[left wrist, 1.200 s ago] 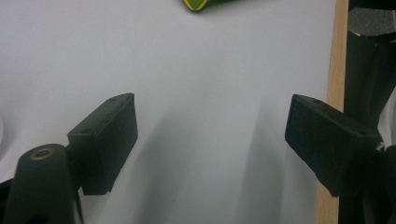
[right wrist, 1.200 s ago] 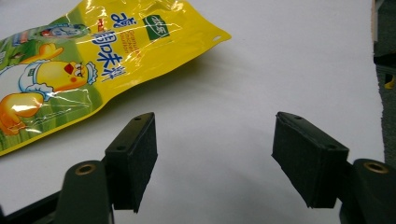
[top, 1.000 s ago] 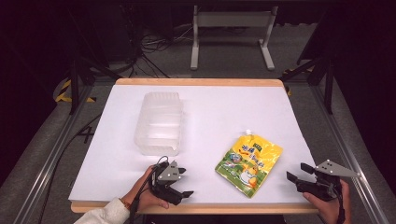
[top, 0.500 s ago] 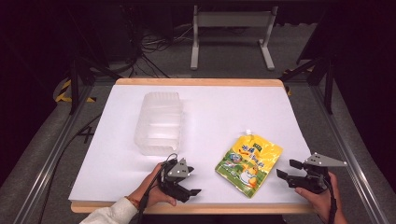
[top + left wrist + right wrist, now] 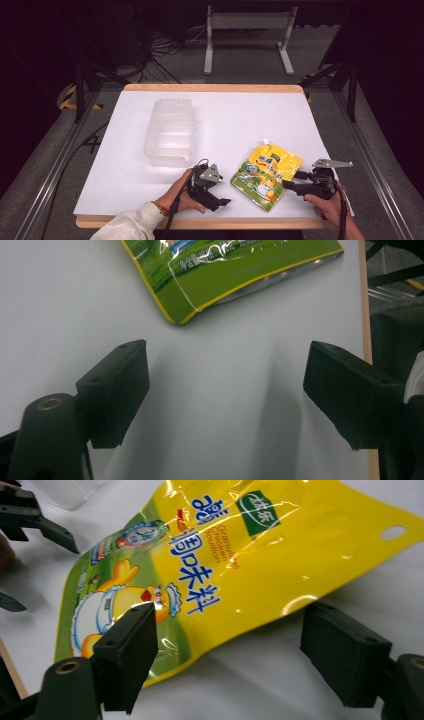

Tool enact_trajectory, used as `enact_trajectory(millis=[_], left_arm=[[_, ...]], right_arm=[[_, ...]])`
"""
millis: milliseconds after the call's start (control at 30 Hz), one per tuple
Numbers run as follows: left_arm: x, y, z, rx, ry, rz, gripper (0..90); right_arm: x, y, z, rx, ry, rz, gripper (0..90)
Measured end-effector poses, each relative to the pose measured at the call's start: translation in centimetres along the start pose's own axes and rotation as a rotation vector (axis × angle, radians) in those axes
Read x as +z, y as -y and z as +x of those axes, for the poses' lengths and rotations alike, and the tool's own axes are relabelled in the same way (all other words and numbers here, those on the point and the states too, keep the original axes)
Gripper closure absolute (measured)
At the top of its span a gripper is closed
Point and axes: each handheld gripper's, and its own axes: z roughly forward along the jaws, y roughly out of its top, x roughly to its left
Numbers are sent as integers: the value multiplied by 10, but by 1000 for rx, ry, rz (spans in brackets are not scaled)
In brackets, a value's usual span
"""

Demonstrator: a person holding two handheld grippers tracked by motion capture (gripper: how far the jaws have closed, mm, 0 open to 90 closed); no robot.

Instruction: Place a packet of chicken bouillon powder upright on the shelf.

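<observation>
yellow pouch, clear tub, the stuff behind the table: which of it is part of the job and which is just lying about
In the job:
- yellow chicken bouillon pouch, flat on the white table cover
- left gripper, open, beside the pouch
- right gripper, open, at the pouch's edge

Lying about:
- clear plastic tub, apart from both grippers
- cables and grey stand on the floor behind

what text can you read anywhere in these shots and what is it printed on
"Granulated Chicken Bouillon": small orange print on the yellow pouch, seen in the right gripper view.
Large blue Chinese characters beside that line on the same pouch: clear, but I can't transcribe them with confidence.
White characters in the green logo at the pouch's top: too small to read.
Round badge with a number on the pouch: blurred.
White Chinese line on the pouch's green part in the left gripper view: too blurred.
</observation>
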Motion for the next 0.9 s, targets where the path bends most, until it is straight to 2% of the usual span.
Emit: enact_trajectory(millis=[100,133,267,300,367,433,467,533,600,667,800,833,867,900], left_arm=[[5,-5,3,-3,7,-7,188],[5,-6,4,-16,16,-8,188],[9,-10,8,-23,34,-17,181],[9,-10,8,-32,39,-18,181],[11,-12,9,-34,50,-22,177],[12,-13,9,-38,52,-17,170],[12,-13,9,-38,52,-17,168],[13,-15,10,-35,59,-21,164],[13,-16,11,-41,64,-27,164],[12,-17,12,-49,67,-39,163],[8,-23,13,-45,77,-76,163],[6,-25,13,-43,72,-87,163],[2,-29,13,-39,74,-125,163],[2,-29,13,-39,74,-125,164]], right_arm=[[6,-2,6,-17,-40,11,263],[9,-3,9,-24,-52,16,269],[19,-5,20,-47,-75,27,363],[19,-5,20,-47,-75,27,363],[21,-6,24,-57,-75,16,495],[21,-6,27,-69,-51,-2,689],[21,-6,27,-69,-51,-2,689],[17,-6,29,-89,-45,-29,785],[12,-8,34,-120,-51,-71,841],[9,-10,37,-131,-51,-88,853],[-4,-16,51,-187,-72,-183,900],[-9,-19,61,-226,-77,-210,900],[-10,-20,64,-243,-76,-217,900],[-10,-20,64,-243,-76,-217,900]])
